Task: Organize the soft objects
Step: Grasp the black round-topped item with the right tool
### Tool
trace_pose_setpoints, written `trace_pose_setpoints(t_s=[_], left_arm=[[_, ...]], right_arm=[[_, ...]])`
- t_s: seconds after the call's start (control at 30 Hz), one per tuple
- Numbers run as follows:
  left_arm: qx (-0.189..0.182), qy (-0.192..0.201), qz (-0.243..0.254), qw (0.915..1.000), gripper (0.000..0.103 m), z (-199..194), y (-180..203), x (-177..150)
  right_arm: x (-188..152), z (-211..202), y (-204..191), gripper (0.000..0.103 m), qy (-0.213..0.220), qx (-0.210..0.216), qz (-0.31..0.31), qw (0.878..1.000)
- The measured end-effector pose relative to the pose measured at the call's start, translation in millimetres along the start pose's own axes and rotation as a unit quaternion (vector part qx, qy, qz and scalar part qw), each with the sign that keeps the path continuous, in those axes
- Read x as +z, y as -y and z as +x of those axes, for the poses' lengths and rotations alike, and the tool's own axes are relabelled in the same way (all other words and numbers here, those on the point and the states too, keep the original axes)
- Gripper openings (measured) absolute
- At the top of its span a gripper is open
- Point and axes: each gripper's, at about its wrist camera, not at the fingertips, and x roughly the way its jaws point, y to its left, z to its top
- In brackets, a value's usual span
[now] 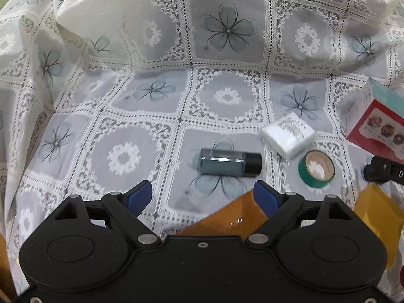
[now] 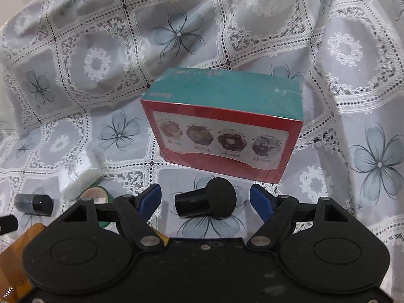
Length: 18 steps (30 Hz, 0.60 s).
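- Looks like the approach stage, nothing picked up yet, stuff just spread over the lace tablecloth [image 1: 141,136].
- Left gripper [image 1: 202,194] hanging over the cloth with blue pads well apart and nothing between them. Small bottle [image 1: 231,164] with a black cap lying on its side just ahead of the tips, not touched.
- Right gripper [image 2: 205,199] spread open too, pads clear of everything. Black round-headed piece [image 2: 207,202] lying on the cloth right in the gap between the fingers, but no contact visible on either side. Can't tell what it actually is, some kind of knob or stopper.
- Softest-looking candidate: white tissue pack [image 1: 287,133], sitting beside the green tape roll [image 1: 317,168], touching or nearly so, a bit ahead and right of the bottle. Same pack at the left edge of the right wrist view [image 2: 80,174].
- Red and teal box [image 2: 219,126] standing upright just behind the black piece, wrapped in film, looks rigid.
- Yellow-orange padded envelope [image 1: 227,219] poking out under the left gripper, another yellow bit further right.
- Guessing next move: pick a target, bring the open fingers down around it, squeeze gently. For the tissue pack, better to come in from the side away from the tape roll to avoid dragging both.
- Watch the cloth too, loose and wrinkly, easy to pinch along with the object.
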Motion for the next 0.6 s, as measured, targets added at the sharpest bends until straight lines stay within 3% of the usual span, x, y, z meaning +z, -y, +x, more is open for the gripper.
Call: trace_pose_setpoints(t_s=[0.27, 0.6], left_arm=[[-0.017, 0.009, 0.012, 0.9997, 0.088, 13, 11, 9], [-0.003, -0.001, 0.012, 0.9999, 0.088, 36, 15, 16]], right_arm=[[-1, 22, -4, 0.077, -0.012, -0.012, 0.003, 1.000], [-9, 38, -7, 0.076, -0.028, -0.026, -0.006, 0.999]])
